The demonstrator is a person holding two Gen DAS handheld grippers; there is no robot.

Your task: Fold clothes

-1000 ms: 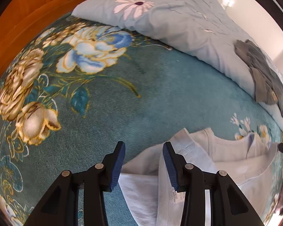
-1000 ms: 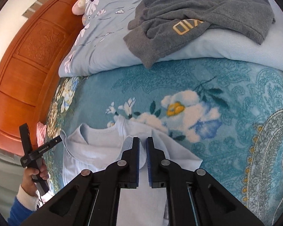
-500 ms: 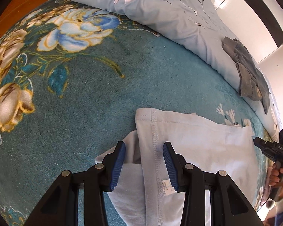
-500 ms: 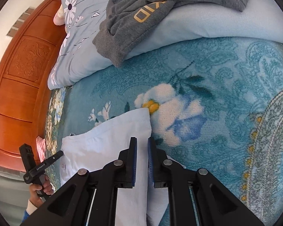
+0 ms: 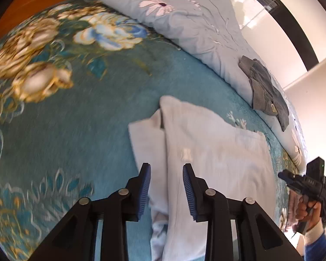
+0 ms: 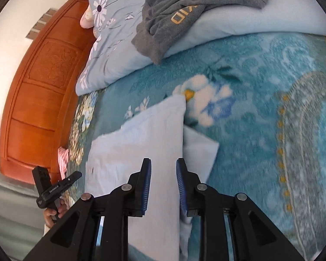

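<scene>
A pale blue shirt [image 5: 210, 152] lies folded over on the teal floral blanket [image 5: 76, 113]; it also shows in the right wrist view [image 6: 141, 143]. My left gripper [image 5: 166, 182] is open and empty above the shirt's left edge, where a sleeve sticks out. My right gripper [image 6: 163, 178] is open and empty above the shirt's right edge. The right gripper also shows in the left wrist view [image 5: 302, 182], and the left gripper in the right wrist view [image 6: 58, 184].
A grey sweater [image 6: 197, 6] lies on a light blue floral duvet [image 6: 119, 50] at the far side; both show in the left wrist view, sweater [image 5: 265, 91] and duvet [image 5: 195, 26]. A wooden headboard [image 6: 39, 100] stands at the left.
Both grippers have let go of the shirt's hem and opened. They have drawn back, and the folded layer now lies flat on the shirt.
</scene>
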